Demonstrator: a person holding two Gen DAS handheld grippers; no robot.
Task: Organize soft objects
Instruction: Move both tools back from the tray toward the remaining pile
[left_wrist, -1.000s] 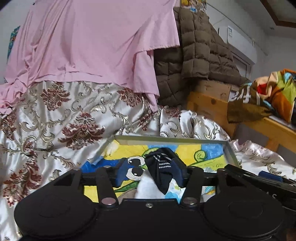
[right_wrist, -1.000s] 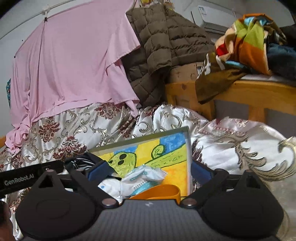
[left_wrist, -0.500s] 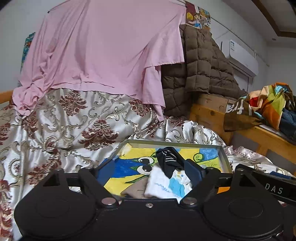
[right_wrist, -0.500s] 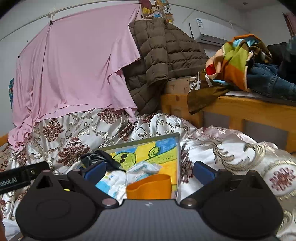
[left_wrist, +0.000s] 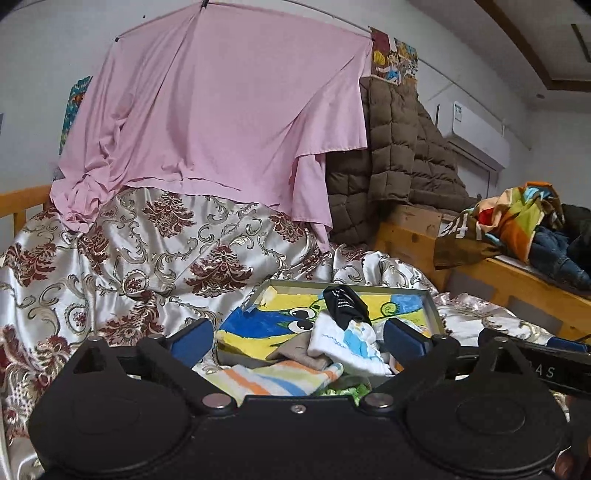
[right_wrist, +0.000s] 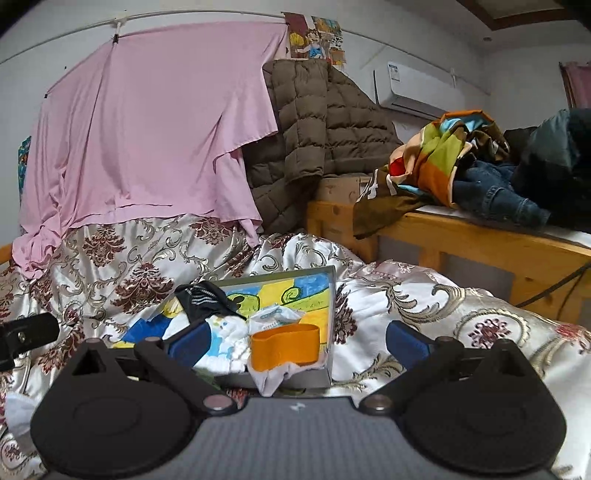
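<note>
Floral satin bedspread (left_wrist: 147, 258); pink sheet (left_wrist: 221, 110) hung behind; both grippers (left_wrist: 297, 338) (right_wrist: 297, 341) spread wide, empty.

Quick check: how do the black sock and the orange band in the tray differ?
The black sock is dark with rows of white dots; the orange band is plain orange. The sock lies crumpled toward the far side of the tray; the band stands as an upright loop at the near edge. Both sit on the pile in the tray, and neither is held.
</note>
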